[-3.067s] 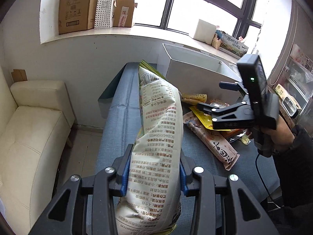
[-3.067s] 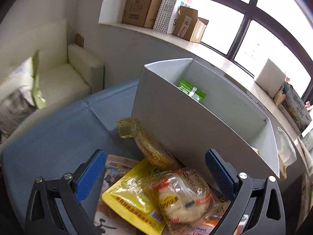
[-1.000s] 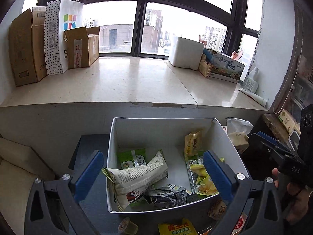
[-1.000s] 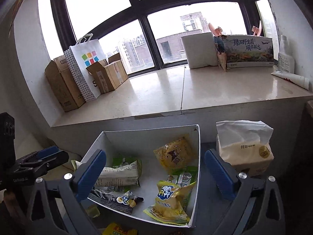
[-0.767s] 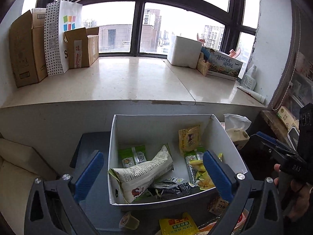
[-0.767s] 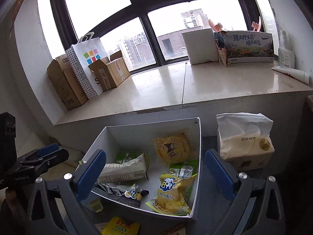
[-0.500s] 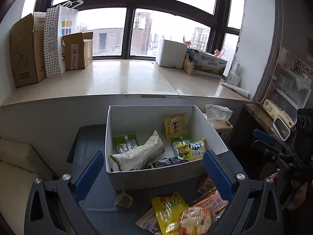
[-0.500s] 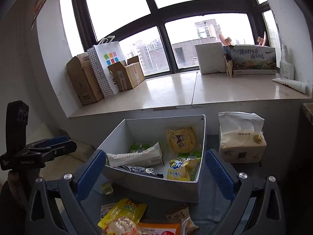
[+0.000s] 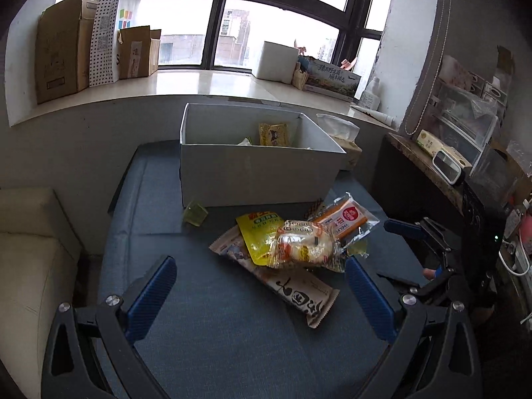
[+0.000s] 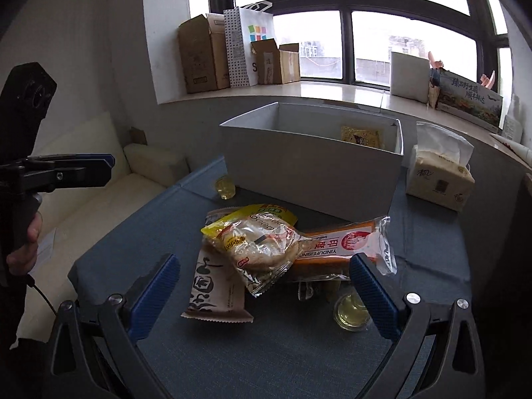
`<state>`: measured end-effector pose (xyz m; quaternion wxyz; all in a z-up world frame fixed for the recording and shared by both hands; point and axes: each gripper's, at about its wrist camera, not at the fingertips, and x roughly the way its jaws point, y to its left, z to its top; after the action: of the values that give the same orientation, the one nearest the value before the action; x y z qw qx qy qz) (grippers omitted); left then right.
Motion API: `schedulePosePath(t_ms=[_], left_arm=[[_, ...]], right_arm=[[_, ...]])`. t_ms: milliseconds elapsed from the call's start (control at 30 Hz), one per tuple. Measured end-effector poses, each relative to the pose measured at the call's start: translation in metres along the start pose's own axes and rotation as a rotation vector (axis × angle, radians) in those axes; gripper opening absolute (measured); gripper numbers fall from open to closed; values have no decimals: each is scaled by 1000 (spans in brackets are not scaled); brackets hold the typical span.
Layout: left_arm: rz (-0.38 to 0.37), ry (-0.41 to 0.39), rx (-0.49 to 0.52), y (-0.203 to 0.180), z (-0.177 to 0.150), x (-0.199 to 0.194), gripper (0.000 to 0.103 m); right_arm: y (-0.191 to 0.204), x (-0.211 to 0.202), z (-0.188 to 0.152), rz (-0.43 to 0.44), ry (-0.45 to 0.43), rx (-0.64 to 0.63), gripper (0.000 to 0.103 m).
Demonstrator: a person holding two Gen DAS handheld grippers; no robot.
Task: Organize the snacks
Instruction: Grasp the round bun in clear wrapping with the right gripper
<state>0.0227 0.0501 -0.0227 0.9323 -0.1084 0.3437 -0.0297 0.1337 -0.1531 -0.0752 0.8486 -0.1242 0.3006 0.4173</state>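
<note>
Grippers wide open, empty: left gripper point(image 9: 259, 294), right gripper point(image 10: 264, 286). Bun packet point(image 10: 256, 244) atop snack pile before white box point(image 10: 312, 169). Best pinched mid-packet, lifted clear of neighbours.

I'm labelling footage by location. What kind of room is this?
Probably a lived-in room, home or small office: a cream sofa, a wide windowsill stacked with cardboard boxes, and high-rise buildings outside.

Blue table point(image 9: 232, 349), grey box point(image 9: 259, 173), snacks point(image 10: 262, 249), perhaps jelly cups point(image 10: 350, 311)
</note>
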Motion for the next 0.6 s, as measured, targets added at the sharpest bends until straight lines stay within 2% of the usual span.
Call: schedulePosePath(t_ms=[167, 233, 300, 367, 600], left_arm=[[-60, 19, -51, 7, -21, -7, 103], [-40, 36, -50, 8, -25, -4, 103], [-27, 38, -56, 11, -27, -4, 103], [-43, 40, -72, 15, -28, -4, 103], [-41, 45, -113, 29, -33, -1, 103]], right_arm=[[5, 32, 12, 90, 70, -106, 103], [6, 50, 19, 72, 99, -155, 103], [6, 66, 25, 89, 118, -188, 103], [5, 80, 30, 127, 149, -207, 103], [7, 119, 32, 147, 286, -258, 103]])
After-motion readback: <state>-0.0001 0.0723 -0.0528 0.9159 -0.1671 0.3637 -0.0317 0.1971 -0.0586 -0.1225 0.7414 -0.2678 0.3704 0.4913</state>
